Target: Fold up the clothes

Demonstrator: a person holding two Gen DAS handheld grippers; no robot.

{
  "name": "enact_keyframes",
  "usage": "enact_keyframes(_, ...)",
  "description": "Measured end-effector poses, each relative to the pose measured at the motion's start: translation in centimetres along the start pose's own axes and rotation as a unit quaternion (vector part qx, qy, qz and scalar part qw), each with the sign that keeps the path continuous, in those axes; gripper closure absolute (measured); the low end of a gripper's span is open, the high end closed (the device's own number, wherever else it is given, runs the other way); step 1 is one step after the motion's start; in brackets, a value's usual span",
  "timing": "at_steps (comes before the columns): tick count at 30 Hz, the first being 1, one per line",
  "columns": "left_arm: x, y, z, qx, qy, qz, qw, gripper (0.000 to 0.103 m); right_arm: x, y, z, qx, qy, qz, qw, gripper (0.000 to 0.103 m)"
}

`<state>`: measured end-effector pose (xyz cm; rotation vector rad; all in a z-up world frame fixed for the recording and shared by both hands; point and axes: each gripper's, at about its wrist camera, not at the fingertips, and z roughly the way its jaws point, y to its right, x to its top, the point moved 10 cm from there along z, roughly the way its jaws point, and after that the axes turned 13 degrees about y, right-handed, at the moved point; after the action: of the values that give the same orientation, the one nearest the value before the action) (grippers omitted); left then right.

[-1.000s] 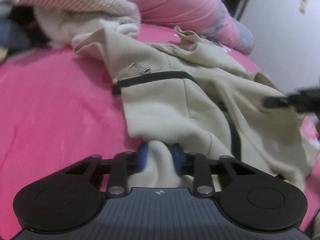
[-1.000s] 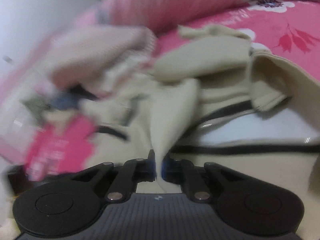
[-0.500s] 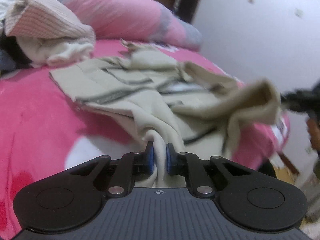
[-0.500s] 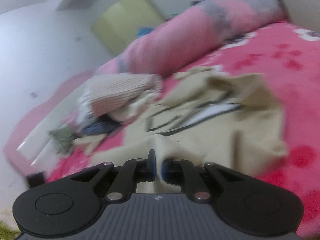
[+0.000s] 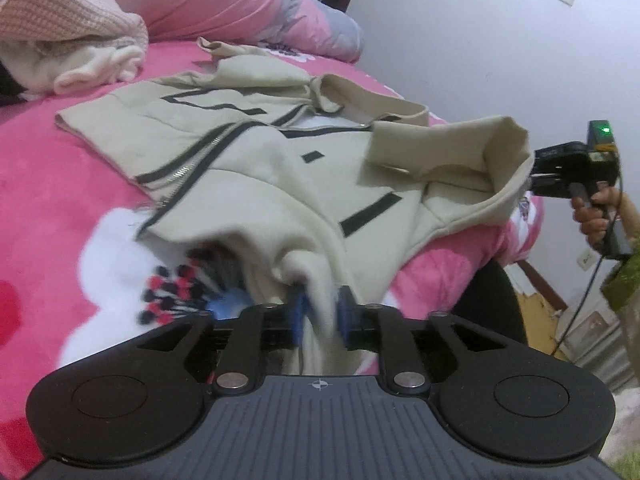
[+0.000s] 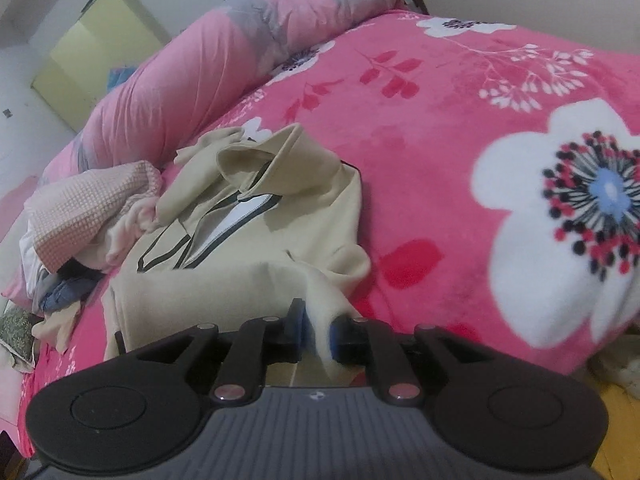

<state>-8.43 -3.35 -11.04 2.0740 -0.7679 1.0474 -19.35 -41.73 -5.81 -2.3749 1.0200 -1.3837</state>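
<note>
Left wrist view shows the beige jacket (image 5: 256, 160) spread on the pink bedspread (image 5: 52, 208), its hem between the opening jaws of the left gripper (image 5: 322, 316), while the right gripper (image 6: 316, 328) likewise loosens around another fold

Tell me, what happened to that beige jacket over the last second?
The beige jacket, bunched a second ago, has been pulled out flatter across the pink blanket. Both the left gripper and right gripper are now opening, cloth still between their jaws. The heap of other clothes stayed put.
</note>
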Motion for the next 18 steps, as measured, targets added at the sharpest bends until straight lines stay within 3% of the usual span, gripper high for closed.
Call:
enact_keyframes(2,0.4,-0.7,-0.8,0.008,0.003,0.004,1.0,0.059,0.2,0.1,-1.0,0.005,-0.005,-0.001,1.0,0.086)
enact_keyframes(3,0.6,-1.1,-1.2,0.012,0.006,0.006,0.9999,0.054,0.1,0.2,-1.4,0.011,-0.012,0.001,1.0,0.08)
enact_keyframes(5,1.0,-2.0,-2.0,0.02,0.011,0.003,0.9997,0.048,0.1,0.8,-2.1,0.023,-0.028,0.017,0.999,0.059)
enact_keyframes(7,1.6,-2.9,-2.7,0.026,0.016,-0.005,0.9995,0.047,0.4,2.3,-3.2,0.009,-0.023,0.042,0.999,0.03)
enact_keyframes(8,2.0,-3.3,-3.0,0.028,0.021,-0.011,0.9993,0.047,0.9,3.3,-3.9,0.002,-0.011,0.06,0.998,0.025)
enact_keyframes(12,4.1,-4.9,-4.0,0.039,0.048,-0.02,0.9979,0.045,3.1,6.7,-6.2,-0.053,0.052,0.114,0.991,0.023)
enact_keyframes(14,5.5,-5.4,-3.8,0.044,0.064,-0.01,0.997,0.044,4.0,5.7,-5.5,-0.071,0.067,0.089,0.991,0.023)
enact_keyframes(18,8.3,-6.4,-2.5,0.071,0.093,0.009,0.9931,0.044,5.2,0.6,-0.5,-0.046,0.074,0.046,0.995,0.02)
